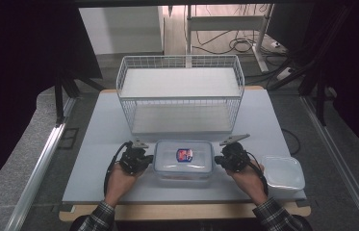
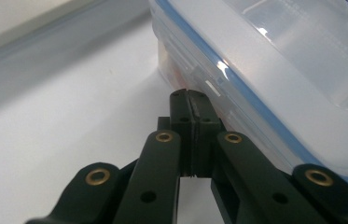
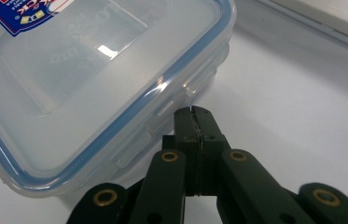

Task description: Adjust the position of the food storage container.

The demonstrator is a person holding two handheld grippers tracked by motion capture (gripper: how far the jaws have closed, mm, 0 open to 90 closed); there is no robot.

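Note:
A clear plastic food box (image 1: 183, 162) with a blue-sealed lid and a red-and-blue label lies near the table's front edge, between my two grippers. My left gripper (image 1: 144, 161) is shut, its jaw tips at the box's left side. In the left gripper view the shut tips (image 2: 188, 94) reach the side flap of the box (image 2: 274, 70), nothing between them. My right gripper (image 1: 221, 162) is shut at the box's right side. In the right gripper view its tips (image 3: 194, 111) sit close to the lid's side flap on the box (image 3: 92, 79); contact is unclear.
A white wire basket (image 1: 181, 94) with a shelf stands behind the box at the table's middle. A second, smaller clear container (image 1: 283, 174) rests at the front right corner. The white table (image 1: 95, 144) ends just in front of the person's hands.

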